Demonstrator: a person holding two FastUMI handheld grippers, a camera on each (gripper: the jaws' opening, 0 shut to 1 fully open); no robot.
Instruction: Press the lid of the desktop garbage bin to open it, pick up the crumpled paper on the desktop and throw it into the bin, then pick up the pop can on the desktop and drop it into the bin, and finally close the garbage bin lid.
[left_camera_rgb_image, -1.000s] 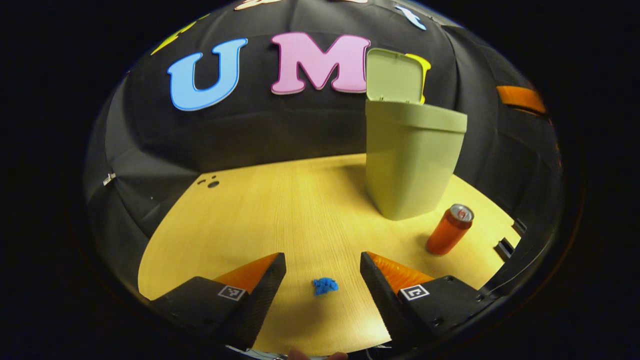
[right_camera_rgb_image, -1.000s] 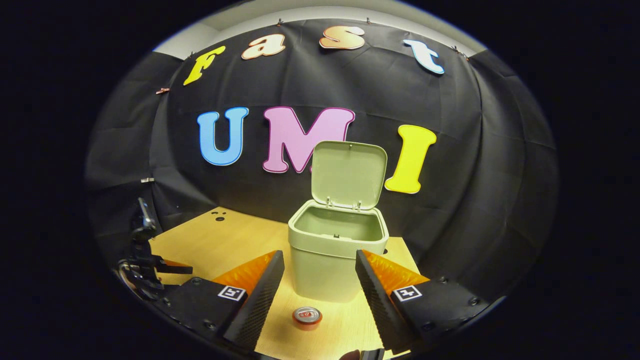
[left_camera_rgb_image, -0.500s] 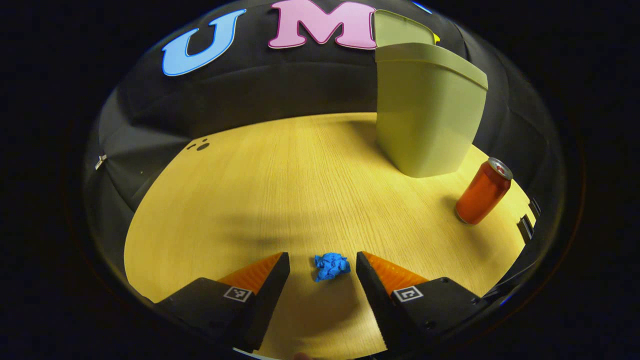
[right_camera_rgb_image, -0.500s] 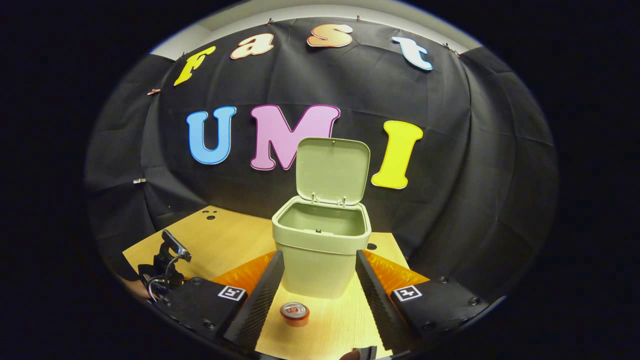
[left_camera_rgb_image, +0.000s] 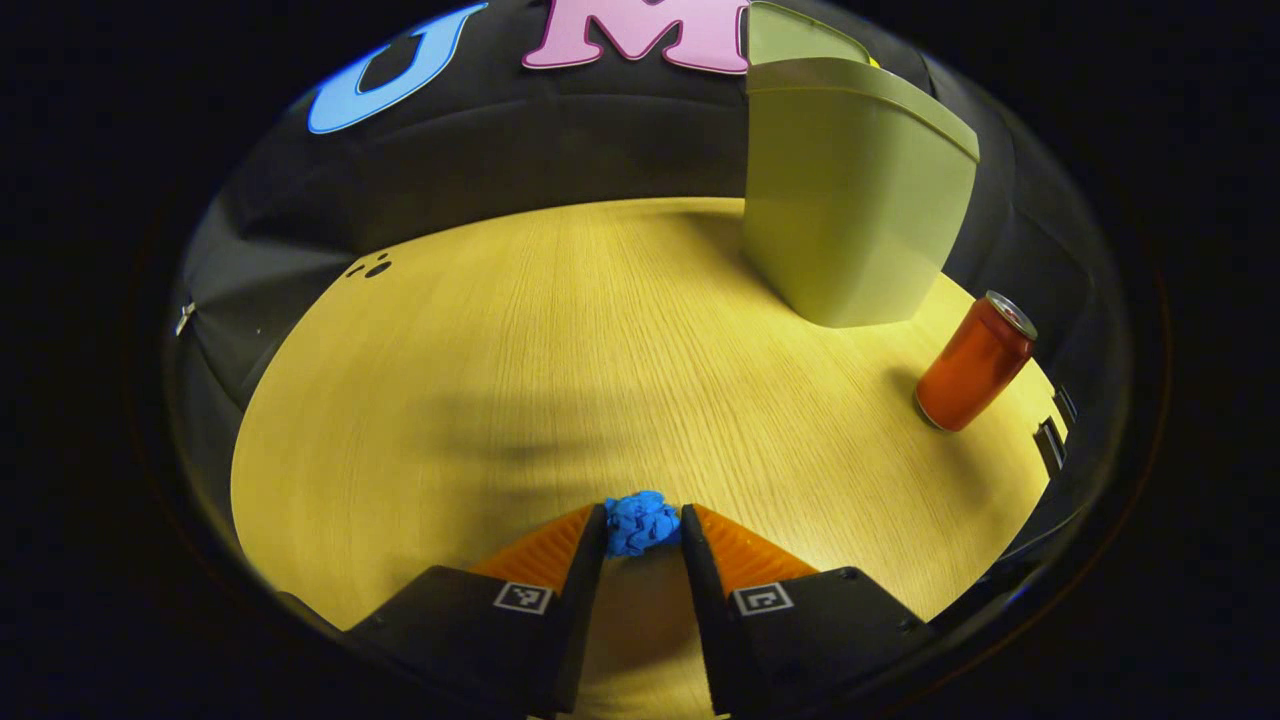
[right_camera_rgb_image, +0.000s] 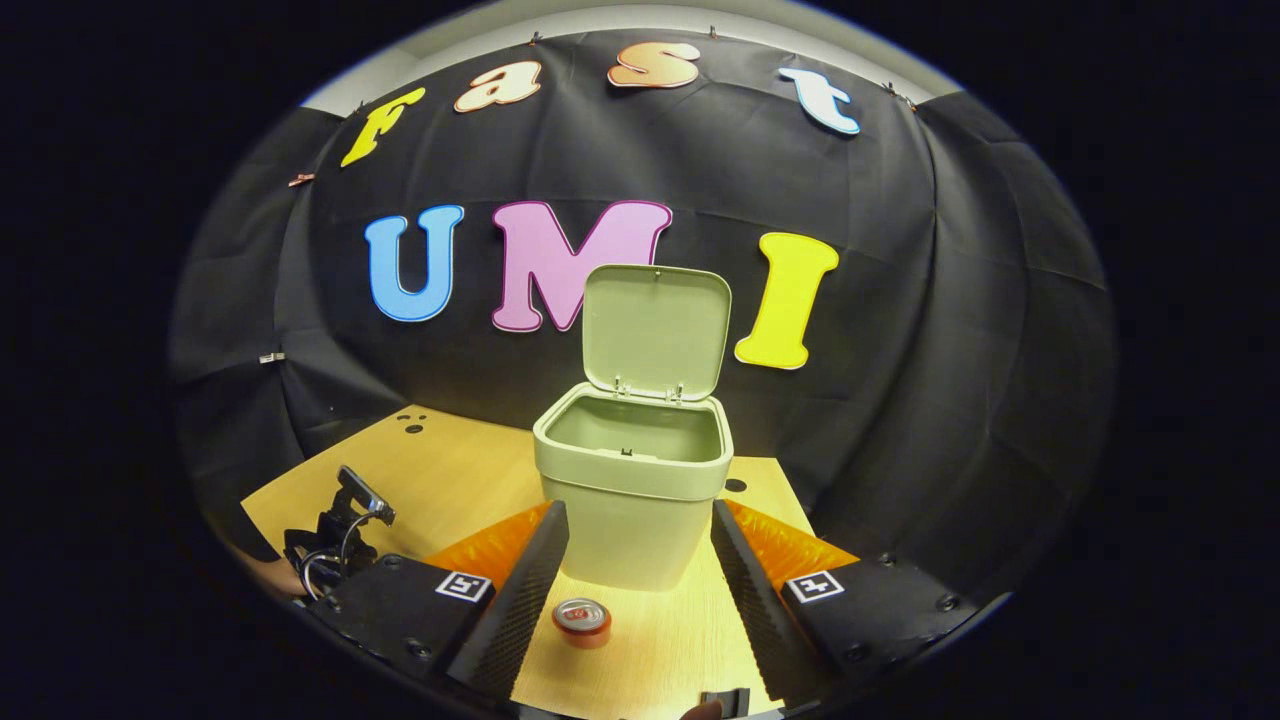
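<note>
A blue crumpled paper (left_camera_rgb_image: 640, 523) lies on the wooden desktop (left_camera_rgb_image: 560, 350), and my left gripper (left_camera_rgb_image: 642, 528) is shut on it, both fingers pressing its sides. The pale green garbage bin (left_camera_rgb_image: 850, 200) stands at the far right with its lid up. An orange pop can (left_camera_rgb_image: 972, 362) stands upright to the right of the bin. In the right gripper view, the bin (right_camera_rgb_image: 632, 500) is dead ahead, its lid (right_camera_rgb_image: 655, 330) upright and its inside bare. My right gripper (right_camera_rgb_image: 640, 580) hangs open above the pop can (right_camera_rgb_image: 582, 620), seen from its top.
Small dark holes (left_camera_rgb_image: 370, 268) mark the desktop's far left corner. The black cloth wall runs close behind the bin. At the lower left of the right gripper view sits the body of the other gripper (right_camera_rgb_image: 335, 535), low over the desktop.
My left gripper came down over the blue paper and its fingers closed onto it. The right gripper drifted slightly, staying open above the can.
</note>
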